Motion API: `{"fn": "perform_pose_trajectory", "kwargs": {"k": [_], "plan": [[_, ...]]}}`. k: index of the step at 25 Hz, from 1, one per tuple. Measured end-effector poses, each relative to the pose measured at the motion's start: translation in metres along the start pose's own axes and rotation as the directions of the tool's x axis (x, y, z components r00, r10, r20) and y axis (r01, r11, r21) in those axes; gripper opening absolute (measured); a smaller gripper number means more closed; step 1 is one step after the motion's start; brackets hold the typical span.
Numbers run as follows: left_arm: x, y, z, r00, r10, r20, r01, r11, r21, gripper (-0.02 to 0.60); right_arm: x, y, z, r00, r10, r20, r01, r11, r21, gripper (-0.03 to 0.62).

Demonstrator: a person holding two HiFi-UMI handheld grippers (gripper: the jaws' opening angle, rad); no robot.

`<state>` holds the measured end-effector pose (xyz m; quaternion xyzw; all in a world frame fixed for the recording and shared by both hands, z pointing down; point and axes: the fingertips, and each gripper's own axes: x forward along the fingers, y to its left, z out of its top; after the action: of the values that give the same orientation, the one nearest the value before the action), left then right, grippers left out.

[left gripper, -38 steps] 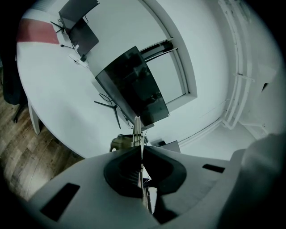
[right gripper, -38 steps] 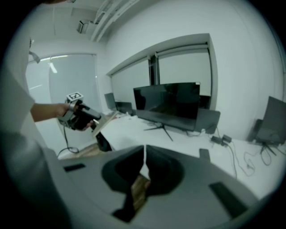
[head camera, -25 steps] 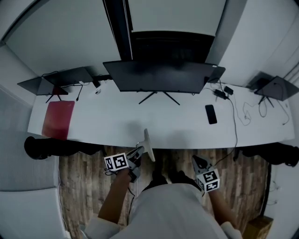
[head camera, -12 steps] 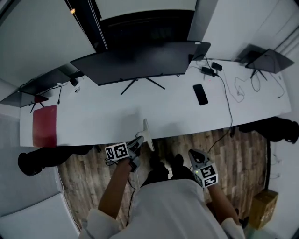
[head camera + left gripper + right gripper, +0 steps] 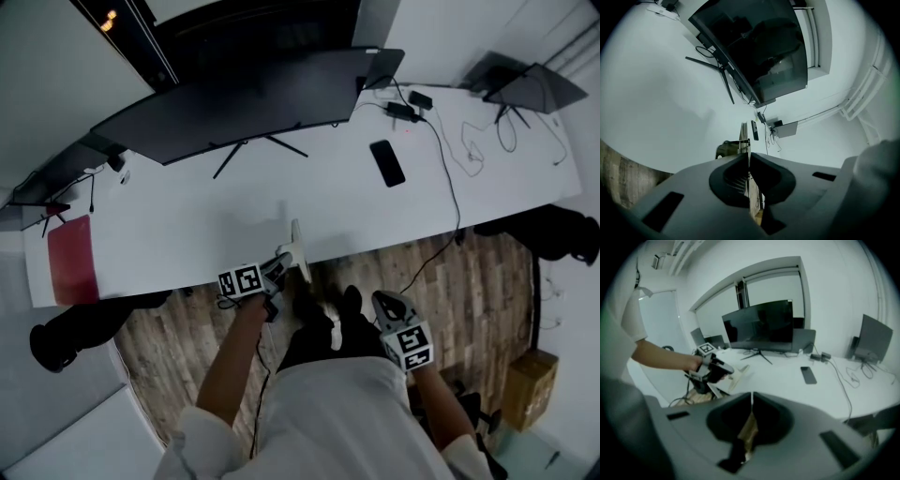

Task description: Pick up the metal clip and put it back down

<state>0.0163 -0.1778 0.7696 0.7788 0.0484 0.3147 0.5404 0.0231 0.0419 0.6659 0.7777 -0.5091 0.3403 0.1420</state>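
Left gripper (image 5: 280,264) pinches the metal clip (image 5: 296,244), long axis toward twelve o'clock over the table (image 5: 187,239) edge; right gripper (image 5: 384,302) closed, empty, at four o'clock.

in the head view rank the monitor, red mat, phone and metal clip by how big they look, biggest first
1. monitor
2. red mat
3. phone and metal clip: about the same length. The clip is thinner but held nearer the camera, so I won't rank these two.
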Motion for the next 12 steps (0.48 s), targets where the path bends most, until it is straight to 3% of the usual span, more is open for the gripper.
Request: {"fn": "perform_pose_trajectory", "kwargs": {"k": [12], "plan": [[0.065, 0.044, -0.006, 0.999, 0.035, -0.025, -0.034, 0.999, 0.018, 0.032, 0.012, -0.01, -0.028, 0.999, 0.001, -0.047, 0.002, 0.998, 0.064, 0.034]]}}
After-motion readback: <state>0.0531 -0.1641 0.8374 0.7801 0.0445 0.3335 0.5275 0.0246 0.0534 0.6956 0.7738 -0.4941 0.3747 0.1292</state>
